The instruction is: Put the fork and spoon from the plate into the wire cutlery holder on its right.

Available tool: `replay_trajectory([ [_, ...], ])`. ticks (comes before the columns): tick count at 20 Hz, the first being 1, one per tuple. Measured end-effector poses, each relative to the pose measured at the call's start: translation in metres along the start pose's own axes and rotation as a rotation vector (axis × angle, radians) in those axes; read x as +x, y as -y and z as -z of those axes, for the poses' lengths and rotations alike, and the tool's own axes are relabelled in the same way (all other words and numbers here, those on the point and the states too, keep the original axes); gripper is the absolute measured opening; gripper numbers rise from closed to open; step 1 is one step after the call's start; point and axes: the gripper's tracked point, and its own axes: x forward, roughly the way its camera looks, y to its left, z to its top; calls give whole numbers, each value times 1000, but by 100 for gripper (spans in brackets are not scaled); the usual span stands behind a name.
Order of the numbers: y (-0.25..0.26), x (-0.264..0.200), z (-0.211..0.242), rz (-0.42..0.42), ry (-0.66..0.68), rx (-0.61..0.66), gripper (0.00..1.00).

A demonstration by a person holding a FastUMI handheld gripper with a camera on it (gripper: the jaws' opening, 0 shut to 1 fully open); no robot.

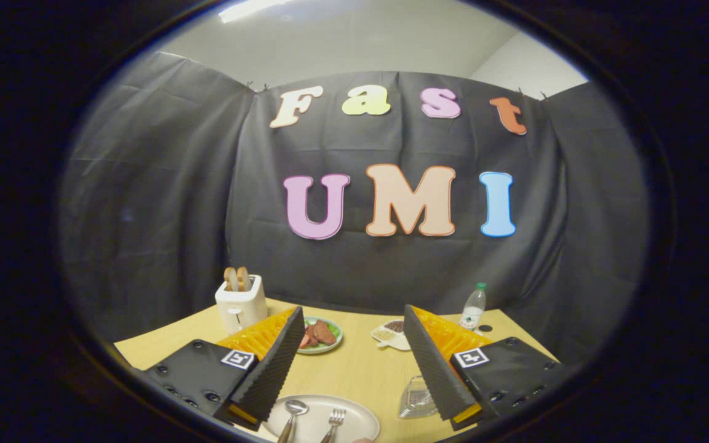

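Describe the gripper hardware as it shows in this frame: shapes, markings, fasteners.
The gripper has two wedge-shaped fingers whose inner faces are ribbed and whose outer sides are ridged. Each sits on a flat black block with visible screw heads and a square black-and-white fiducial tag. No cables visible. The fingers stand open.

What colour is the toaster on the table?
White toaster, bread in its slots, seen in the gripper view.

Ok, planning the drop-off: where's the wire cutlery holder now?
In the gripper view the wire cutlery holder sits on the table, right of the plate, beside the open tongs' right finger.
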Motion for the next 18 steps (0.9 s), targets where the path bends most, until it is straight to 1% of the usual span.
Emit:
replay_trajectory([
  [6, -9, 6, 56, -35, -147, 28, 100],
  [8, -8, 7, 74, -36, -196, 38, 100],
  [13, -9, 6, 117, -41, -290, -3, 100],
  [18, -11, 2, 168, -47, -418, -26, 100],
])
